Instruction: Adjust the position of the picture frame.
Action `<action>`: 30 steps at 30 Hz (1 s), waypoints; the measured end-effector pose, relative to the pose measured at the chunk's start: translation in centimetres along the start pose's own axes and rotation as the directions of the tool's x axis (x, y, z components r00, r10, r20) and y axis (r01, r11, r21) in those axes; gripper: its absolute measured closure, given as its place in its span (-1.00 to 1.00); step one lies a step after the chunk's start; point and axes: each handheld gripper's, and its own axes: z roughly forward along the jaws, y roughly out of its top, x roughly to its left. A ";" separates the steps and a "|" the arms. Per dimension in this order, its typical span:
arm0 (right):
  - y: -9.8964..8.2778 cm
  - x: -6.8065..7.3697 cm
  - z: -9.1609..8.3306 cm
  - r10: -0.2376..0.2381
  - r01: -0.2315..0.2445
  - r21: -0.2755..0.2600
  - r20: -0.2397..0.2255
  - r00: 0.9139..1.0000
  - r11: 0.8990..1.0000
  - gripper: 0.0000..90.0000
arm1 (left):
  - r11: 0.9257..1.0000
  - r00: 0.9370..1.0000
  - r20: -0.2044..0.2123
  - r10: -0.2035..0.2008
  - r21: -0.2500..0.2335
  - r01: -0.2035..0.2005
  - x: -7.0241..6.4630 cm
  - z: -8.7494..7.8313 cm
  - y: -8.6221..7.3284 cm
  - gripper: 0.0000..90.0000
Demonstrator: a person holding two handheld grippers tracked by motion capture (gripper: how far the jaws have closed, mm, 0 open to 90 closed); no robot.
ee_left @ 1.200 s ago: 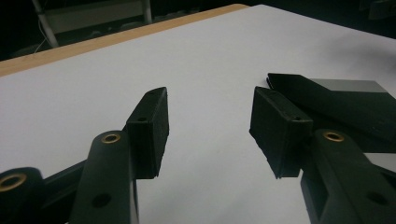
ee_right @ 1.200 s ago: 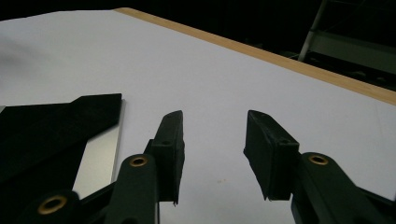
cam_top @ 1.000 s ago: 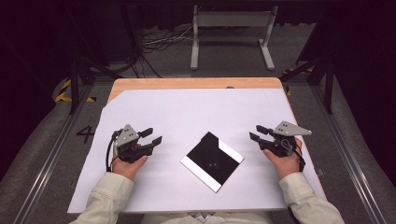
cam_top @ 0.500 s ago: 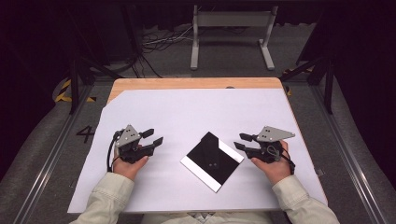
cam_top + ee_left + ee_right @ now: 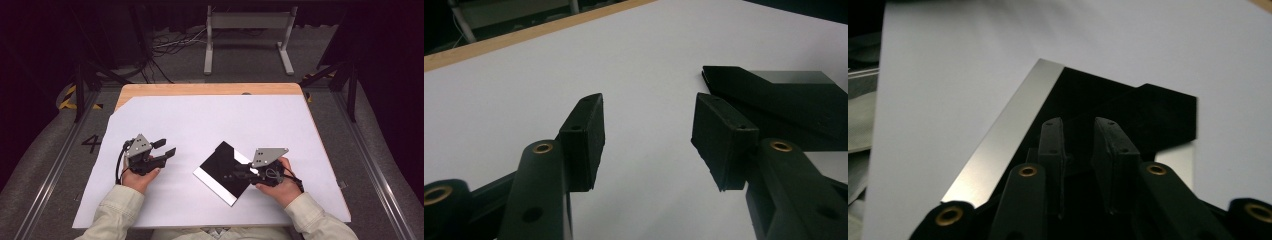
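While my left hand (image 5: 135,176) rests on the white sheet (image 5: 210,125) that covers the tabletop (image 5: 200,90), its tongs (image 5: 166,148) point toward the middle of the sheet with the jaws spread wide and nothing between them. In the left gripper view I see bare white sheet in the gap between the two pads, and the black thing (image 5: 784,97) lies farther off beyond the right-hand pad, apart from it.

Moving rightward, I find the flat black square (image 5: 225,167) near the centre of the sheet, on my side of it, lying turned so that one corner points away from me. A pale, silvery strip (image 5: 214,187) runs along its near left edge, and another pale patch shows at its right corner.

Farther right, my right hand (image 5: 280,187) holds its tongs (image 5: 239,173) low over the right part of that square, pointing leftward across it. The jaws have just been closing and now stand narrow, with a small gap left between the pads. In the right gripper view the pads (image 5: 1052,145) hang over the black surface (image 5: 1128,115), and I cannot tell whether an edge of the square sits between them or whether they touch it.
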 end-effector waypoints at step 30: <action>0.7 4.6 4.3 -0.107 0.178 0.224 -0.298 0.948 0.958 1.00 | 1.000 1.000 0.004 -0.005 0.026 0.005 0.0 0.4 -0.1 0.03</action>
